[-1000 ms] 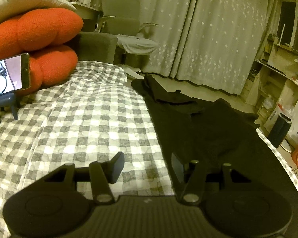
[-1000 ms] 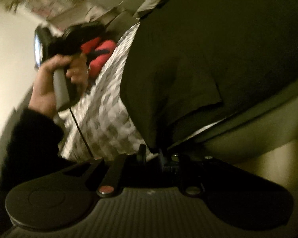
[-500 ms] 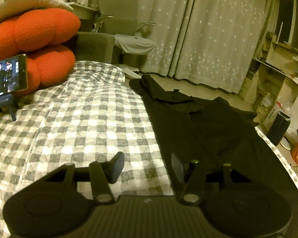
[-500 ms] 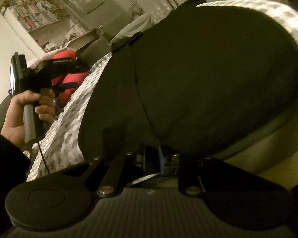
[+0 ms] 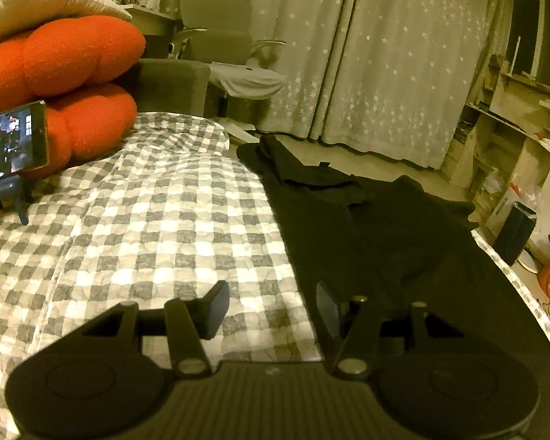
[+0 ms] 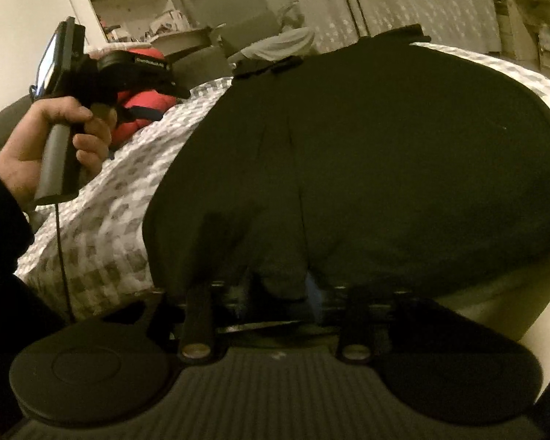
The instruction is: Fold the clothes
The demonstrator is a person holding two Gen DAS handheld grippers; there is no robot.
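Black garment (image 5: pixel 366 242) lies spread flat on the checked bedspread (image 5: pixel 157 227), along the bed's right side, running from the near edge toward the far end where a strap or waistband bit bunches up. Looks like thin soft cloth, light, floppy, no stiffness at all, so it'll sag and drag the moment it's lifted & won't hold a crease unless laid down flat. Not fragile, not slippery on that textured cover, prob clings a bit.

Right gripper (image 6: pixel 286 286) sits at the near hem of the garment (image 6: pixel 366 154), jaws drawn together w/ a fold of the dark fabric bunched up between them; pinched on the hem, as far as the dim view lets me tell. Left gripper (image 5: pixel 271 306) hangs over the bedspread just beside the garment's left edge, jaws apart, nothing between them; the person's left hand (image 6: pixel 51 146) grips its handle.

Best hold, I'd judge: both near corners of the hem, well apart, so the cloth lifts as a taut sheet instead of a rope. Left still needs its corner
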